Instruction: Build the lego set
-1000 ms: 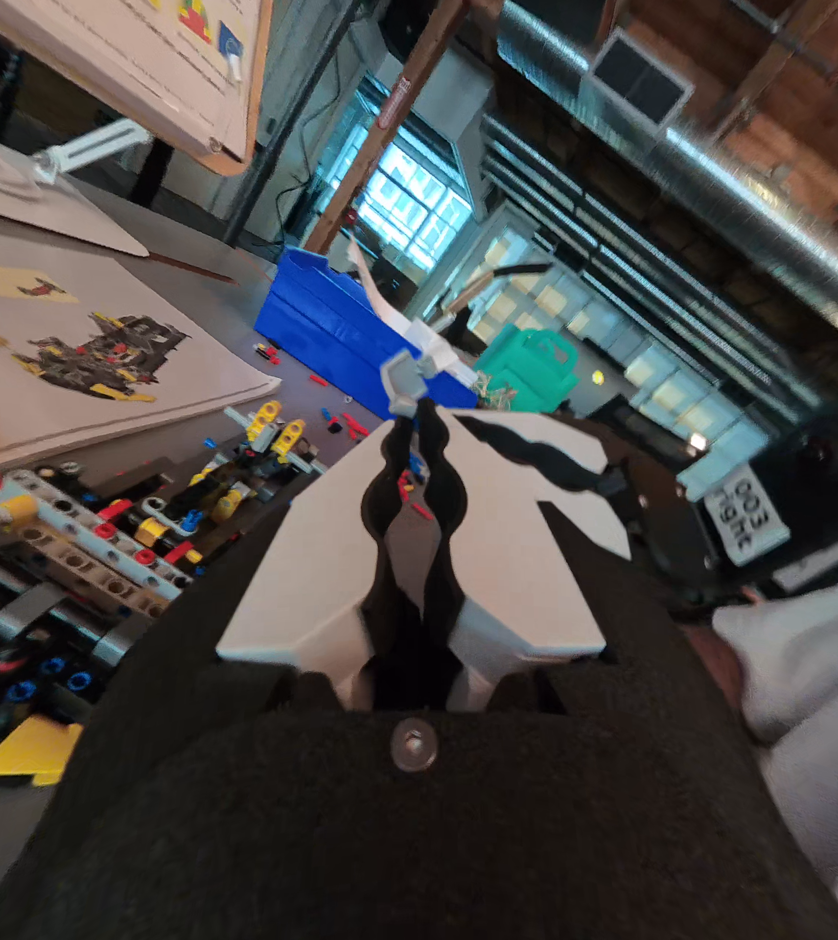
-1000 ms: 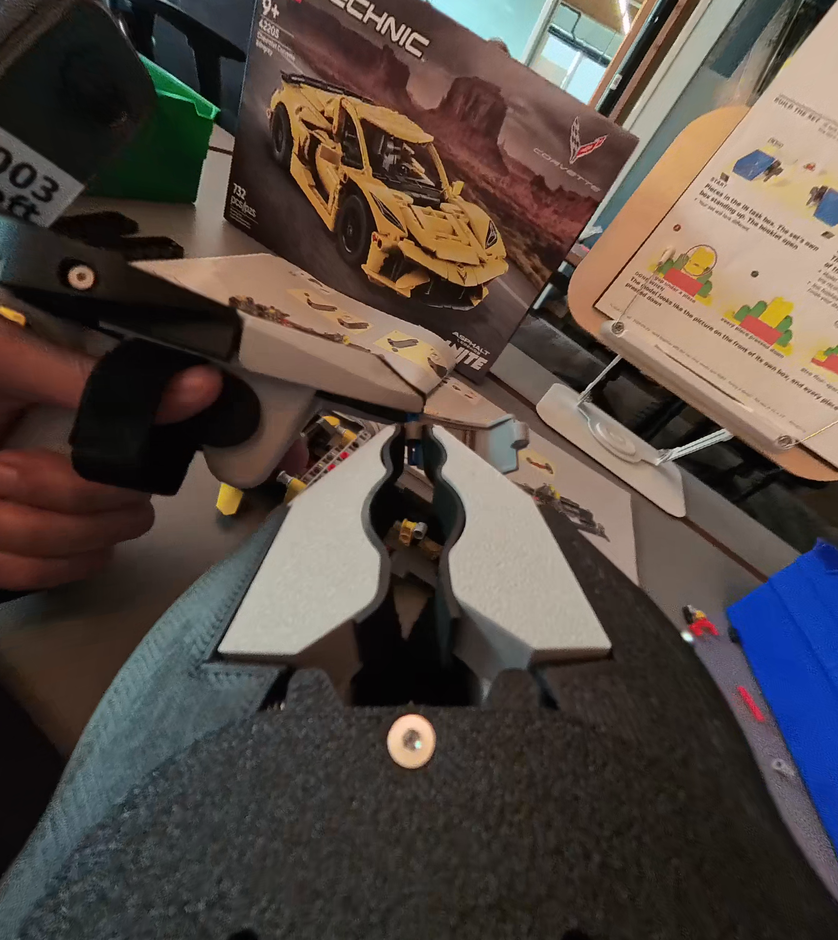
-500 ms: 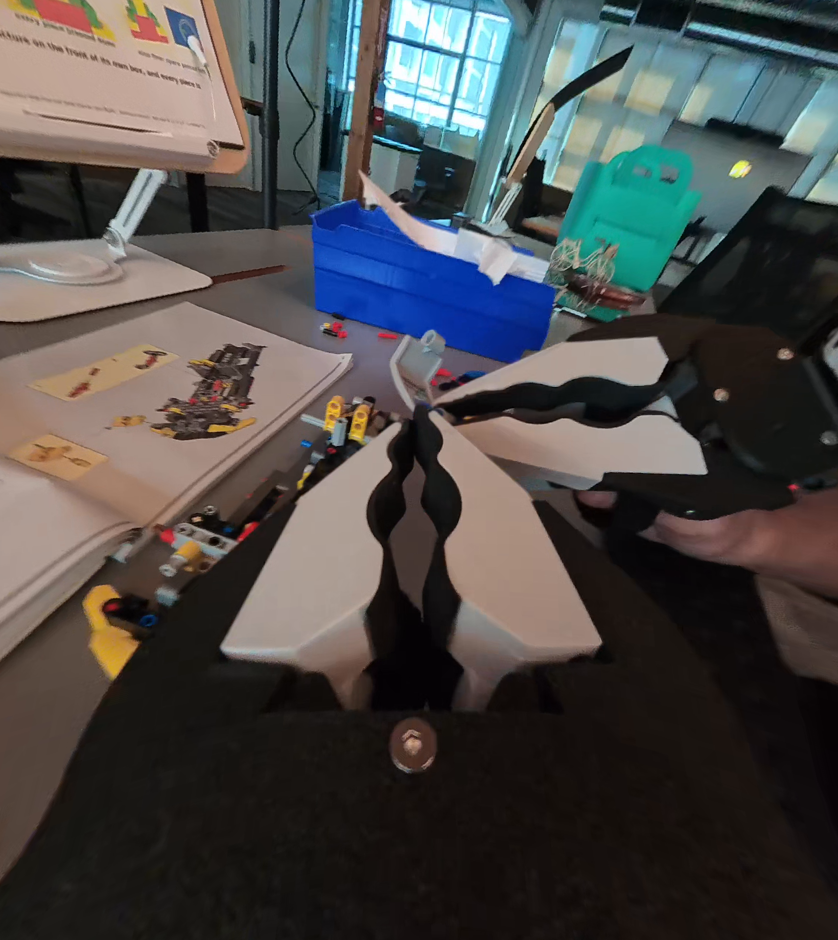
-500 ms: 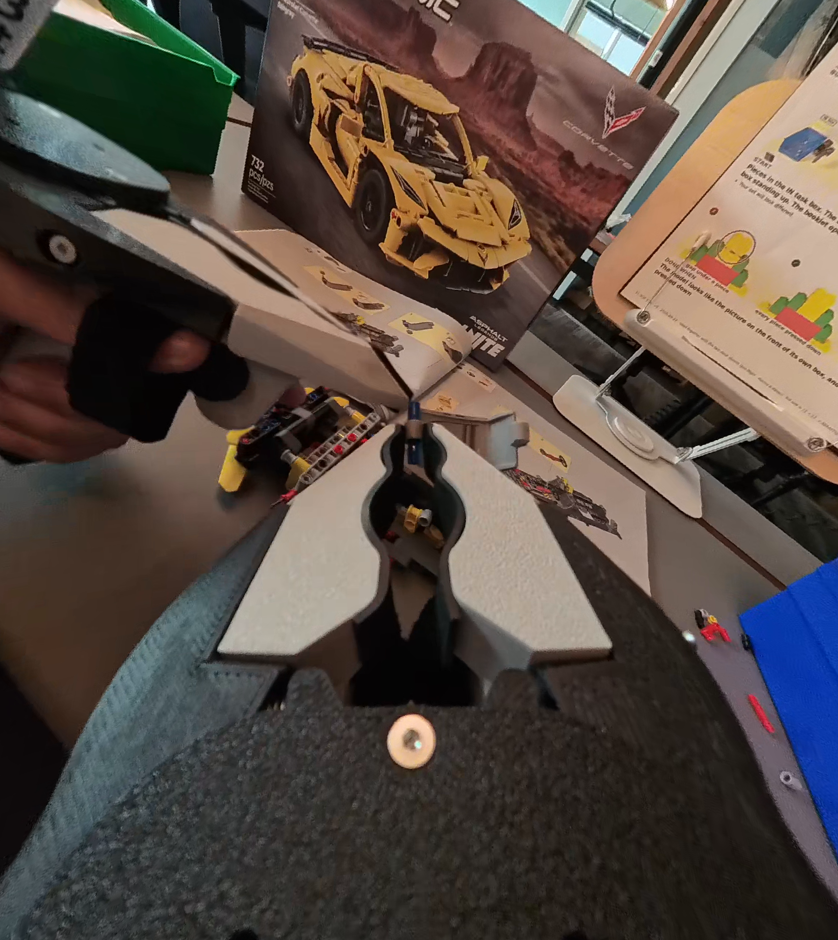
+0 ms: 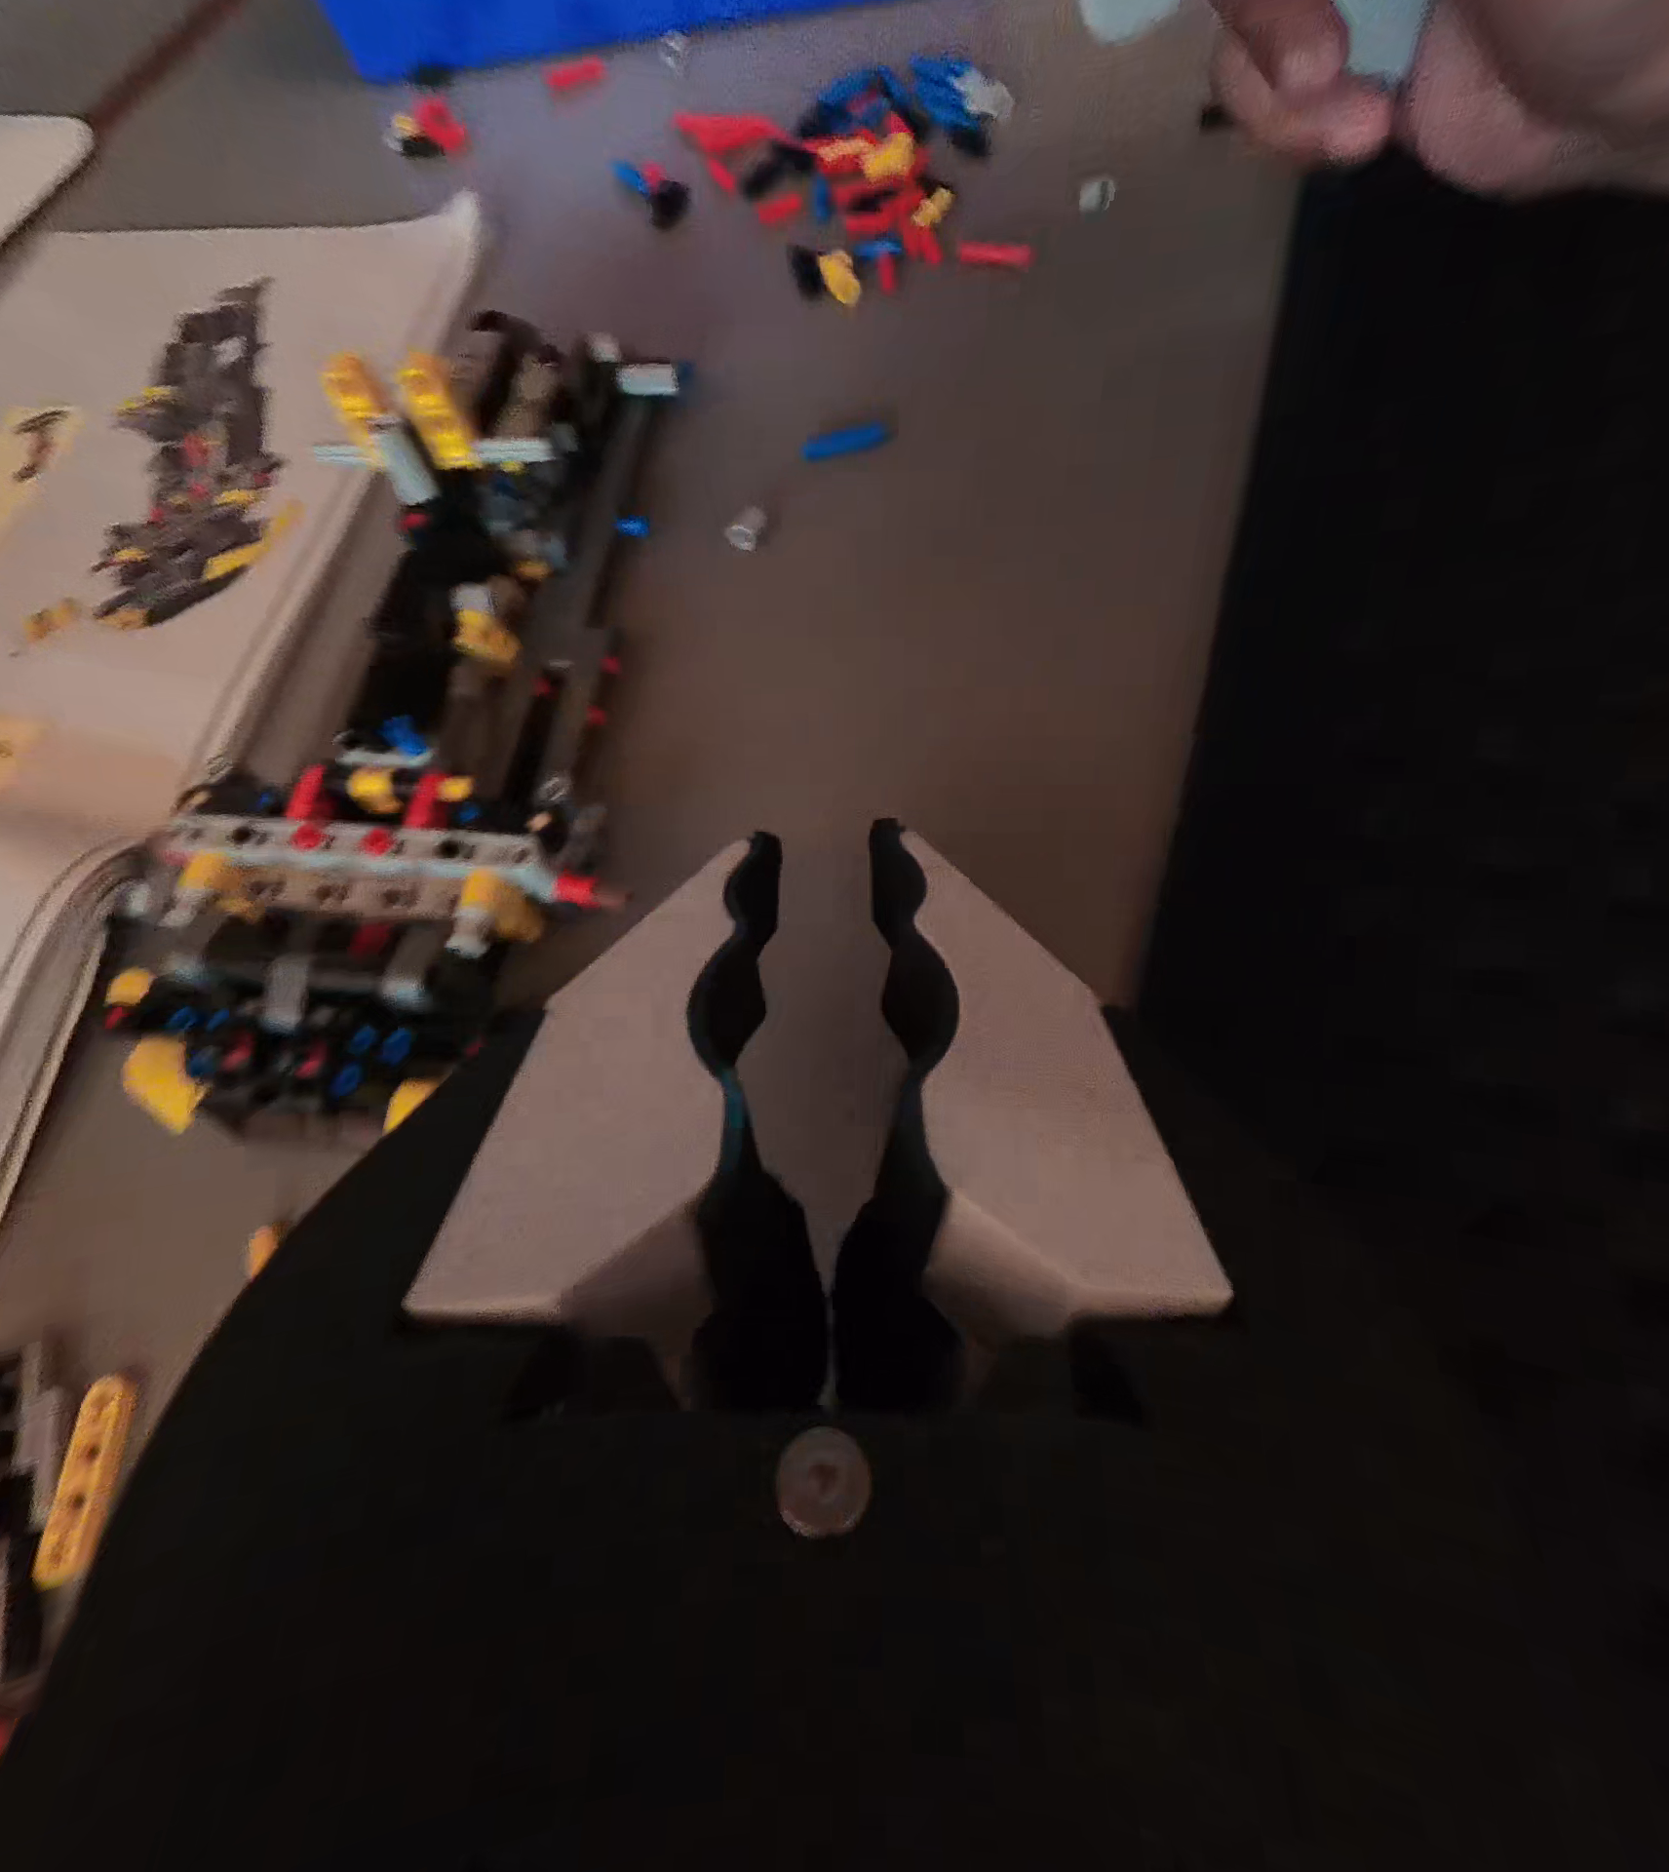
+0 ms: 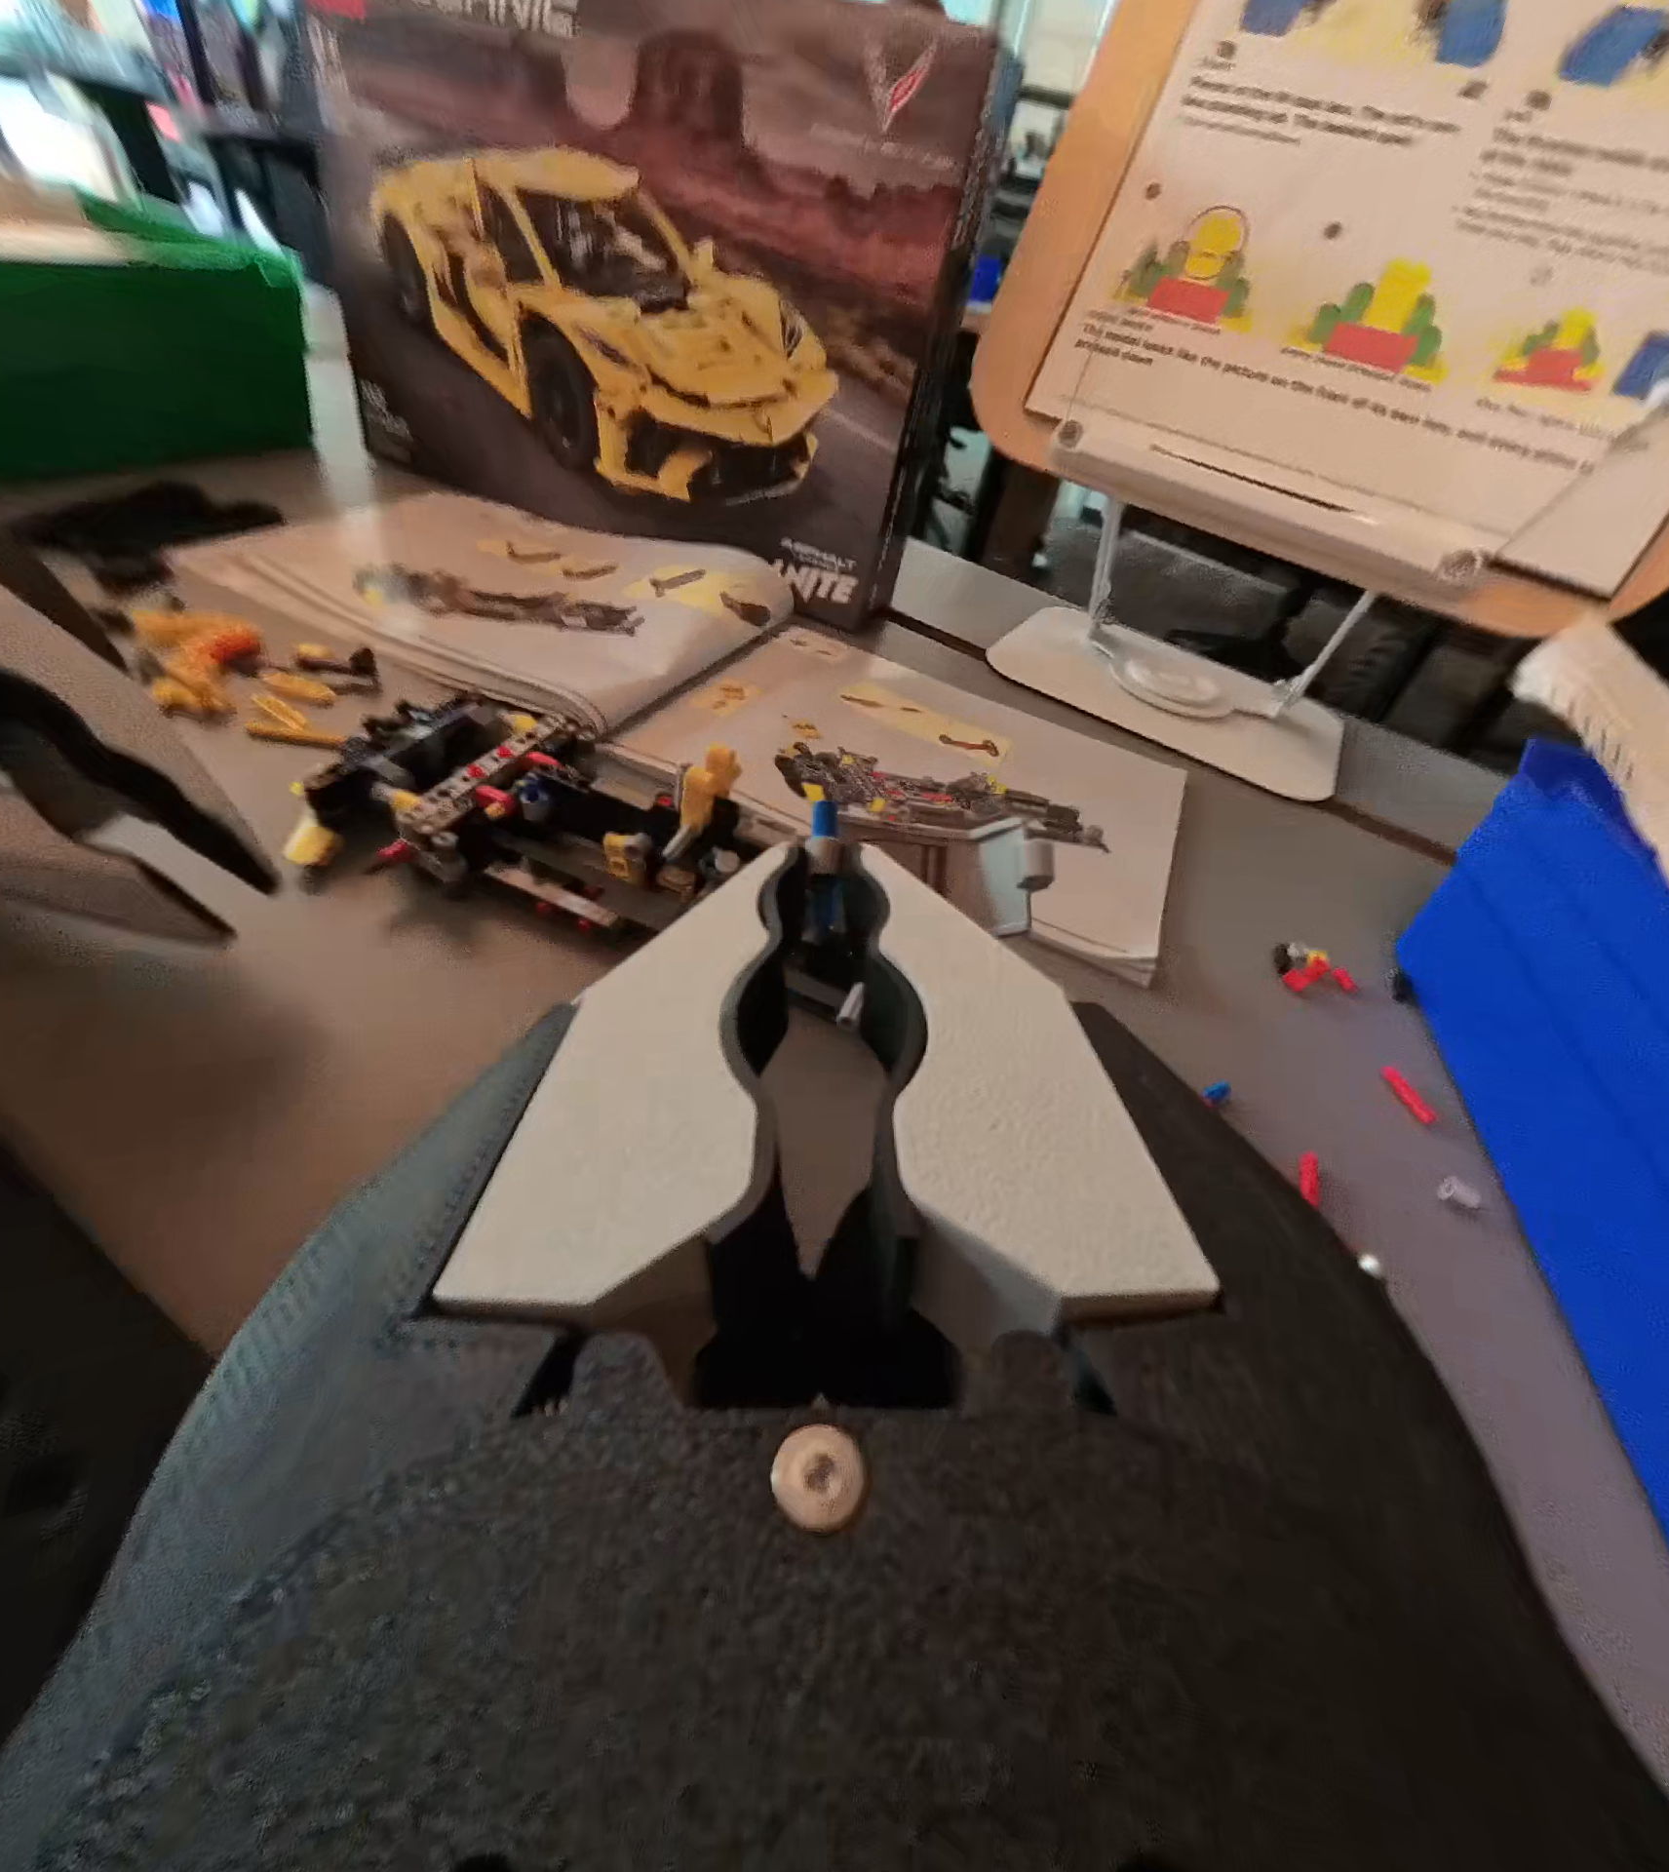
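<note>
The lego set [image 6: 506, 810], a half-built black chassis with yellow, red and blue pins, lies on the grey table [image 6: 304, 1064] against the edge of the open instruction booklet [image 6: 911, 790]; the left wrist view shows it lengthwise, just left of the left tongs [image 5: 822, 851]. Those tongs are apart with nothing between them, hanging over bare table. The right tongs [image 6: 822, 861] are pinched together on a small blue pin [image 6: 822, 891], with a grey elbow-shaped part [image 6: 1008, 871] sitting just beyond their tips; whether that grey part joins the pin I cannot tell. A scatter of loose pieces [image 5: 861, 182] lies farther off near the blue bin [image 6: 1600, 1114], and the printed box [image 6: 648, 304] stands behind the booklet.

To my eye the chassis is light and stiff along its long beams but fragile at the ends, where pins and small yellow parts stick out and would pop off under a sideways squeeze. I would take hold across the long black side beams near the middle, not on the grey cross beam with its studs of pins. The blue pin is tiny, hard and slippery, likely to twist or shoot out of the tongs if pressed off-axis, so it wants a straight push into its hole while the other tongs steady the frame.
</note>
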Motion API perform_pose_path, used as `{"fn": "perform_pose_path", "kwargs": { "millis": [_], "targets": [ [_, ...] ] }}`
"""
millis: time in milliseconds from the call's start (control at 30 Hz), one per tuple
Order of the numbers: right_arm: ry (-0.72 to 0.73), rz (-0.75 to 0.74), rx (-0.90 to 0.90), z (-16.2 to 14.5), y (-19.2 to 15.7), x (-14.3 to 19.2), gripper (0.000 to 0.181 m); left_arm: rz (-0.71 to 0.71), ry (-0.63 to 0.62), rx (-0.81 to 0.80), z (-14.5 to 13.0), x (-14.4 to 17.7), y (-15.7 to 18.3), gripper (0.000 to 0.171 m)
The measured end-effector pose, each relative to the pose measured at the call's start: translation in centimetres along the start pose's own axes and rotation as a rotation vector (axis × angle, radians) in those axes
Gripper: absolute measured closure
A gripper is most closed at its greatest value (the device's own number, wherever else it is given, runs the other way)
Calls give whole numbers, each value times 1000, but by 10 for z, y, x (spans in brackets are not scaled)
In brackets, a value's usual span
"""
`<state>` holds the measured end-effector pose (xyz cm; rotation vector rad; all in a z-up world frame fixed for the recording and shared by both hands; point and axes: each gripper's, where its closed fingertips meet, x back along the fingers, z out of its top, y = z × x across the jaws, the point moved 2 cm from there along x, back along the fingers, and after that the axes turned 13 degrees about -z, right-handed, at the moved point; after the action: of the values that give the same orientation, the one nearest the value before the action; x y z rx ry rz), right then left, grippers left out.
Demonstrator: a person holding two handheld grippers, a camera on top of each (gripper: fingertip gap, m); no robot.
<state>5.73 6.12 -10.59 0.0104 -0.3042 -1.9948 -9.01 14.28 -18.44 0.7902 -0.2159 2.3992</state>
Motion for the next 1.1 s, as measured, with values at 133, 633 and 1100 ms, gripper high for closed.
{"fn": "perform_pose_path", "kwargs": {
  "millis": [133, 633, 1100],
  "targets": [
    [126, 102, -267, 9, 36, 29, 176, -87, -55, -68, 20, -35, 14, 148],
    [220, -71, -548, -20, 174, 145, 175, -234, 16, -84, 65, -93, 26, 147],
    [92, -117, -511, -55, 153, 172, 176, -542, -253, -493, 168, -231, 34, 144]
  ]
}}
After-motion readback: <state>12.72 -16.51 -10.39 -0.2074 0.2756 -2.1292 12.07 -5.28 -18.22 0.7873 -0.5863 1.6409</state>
